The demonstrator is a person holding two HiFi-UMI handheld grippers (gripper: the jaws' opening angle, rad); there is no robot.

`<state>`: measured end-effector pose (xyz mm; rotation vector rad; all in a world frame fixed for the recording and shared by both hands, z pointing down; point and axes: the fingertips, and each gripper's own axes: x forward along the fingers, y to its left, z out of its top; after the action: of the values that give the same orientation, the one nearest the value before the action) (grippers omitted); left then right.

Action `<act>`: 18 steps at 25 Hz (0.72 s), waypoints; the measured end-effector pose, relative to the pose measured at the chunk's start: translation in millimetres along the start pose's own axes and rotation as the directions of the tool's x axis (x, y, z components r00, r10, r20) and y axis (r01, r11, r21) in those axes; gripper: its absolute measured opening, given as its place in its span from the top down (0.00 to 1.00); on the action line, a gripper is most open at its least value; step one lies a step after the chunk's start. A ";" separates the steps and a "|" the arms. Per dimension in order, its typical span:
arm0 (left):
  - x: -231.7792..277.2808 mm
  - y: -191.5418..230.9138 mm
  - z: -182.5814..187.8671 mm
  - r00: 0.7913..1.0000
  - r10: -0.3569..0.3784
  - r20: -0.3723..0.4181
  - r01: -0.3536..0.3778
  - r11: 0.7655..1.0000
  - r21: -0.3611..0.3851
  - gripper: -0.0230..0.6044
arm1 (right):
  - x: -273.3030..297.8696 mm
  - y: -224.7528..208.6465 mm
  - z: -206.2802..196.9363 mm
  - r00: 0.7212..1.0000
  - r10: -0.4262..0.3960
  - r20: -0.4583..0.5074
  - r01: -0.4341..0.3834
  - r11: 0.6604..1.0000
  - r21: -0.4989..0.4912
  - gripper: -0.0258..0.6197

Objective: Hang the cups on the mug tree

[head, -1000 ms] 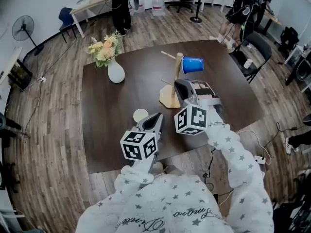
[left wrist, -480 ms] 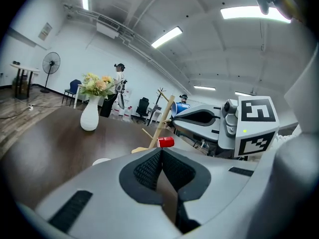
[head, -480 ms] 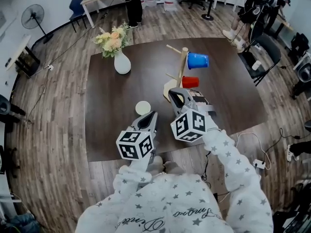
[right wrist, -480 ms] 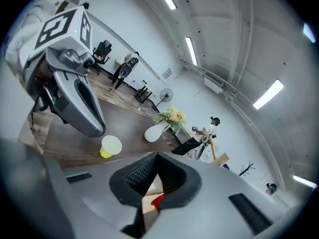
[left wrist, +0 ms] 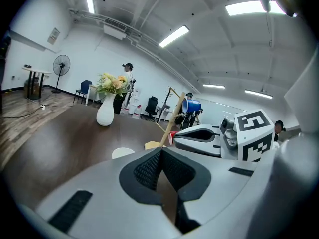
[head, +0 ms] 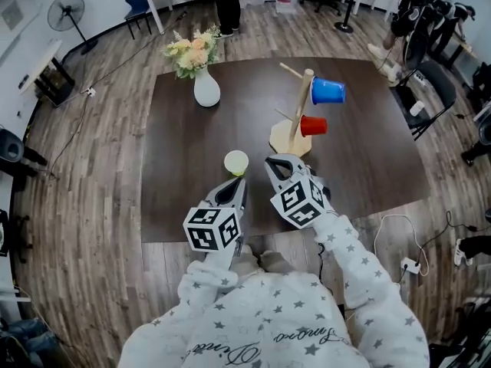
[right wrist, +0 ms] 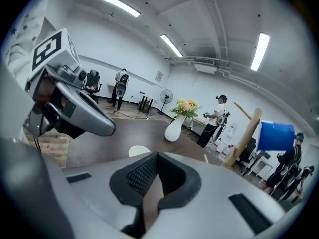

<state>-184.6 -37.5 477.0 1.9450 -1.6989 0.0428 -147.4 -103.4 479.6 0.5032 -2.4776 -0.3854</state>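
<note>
The wooden mug tree (head: 298,121) stands right of the middle of the dark table (head: 184,175). A blue cup (head: 327,90) hangs on an upper peg and a red cup (head: 313,125) on a lower one. A pale yellow cup (head: 236,162) stands upright on the table, nearer me. My right gripper (head: 275,164) is shut and empty, just right of that cup and short of the tree's base. My left gripper (head: 237,184) is shut and empty too, just behind the cup. In the left gripper view the cup (left wrist: 122,153) lies ahead to the left, the tree (left wrist: 172,117) beyond.
A white vase of flowers (head: 205,87) stands at the table's far left. Black chairs (head: 430,90) are off the right side, a fan (head: 67,10) at the far left, and people stand at the back of the room. The table's near edge runs under my grippers.
My right gripper has drawn back from the mug tree toward me and rolled, uncovering the red cup on the lower peg. My left gripper has shifted a little.
</note>
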 end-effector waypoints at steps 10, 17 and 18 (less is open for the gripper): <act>-5.3 46.4 -35.1 0.993 0.009 -0.116 -0.011 1.000 -0.016 0.92 | 42.9 61.1 -31.6 0.993 0.118 -0.003 -0.113 0.957 0.266 0.93; 1.5 65.0 -48.4 0.987 -0.018 -0.160 0.014 0.999 -0.029 0.92 | 68.7 77.3 -44.5 0.994 0.108 -0.008 -0.098 0.933 0.345 0.93; 2.6 67.2 -50.0 0.986 -0.021 -0.165 0.016 0.999 -0.032 0.92 | 71.4 77.4 -47.0 0.995 0.101 -0.014 -0.090 0.930 0.355 0.92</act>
<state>-229.8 -22.2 545.8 1.8793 -1.5644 0.1654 -194.8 -73.1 580.3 0.5230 -2.5368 0.1138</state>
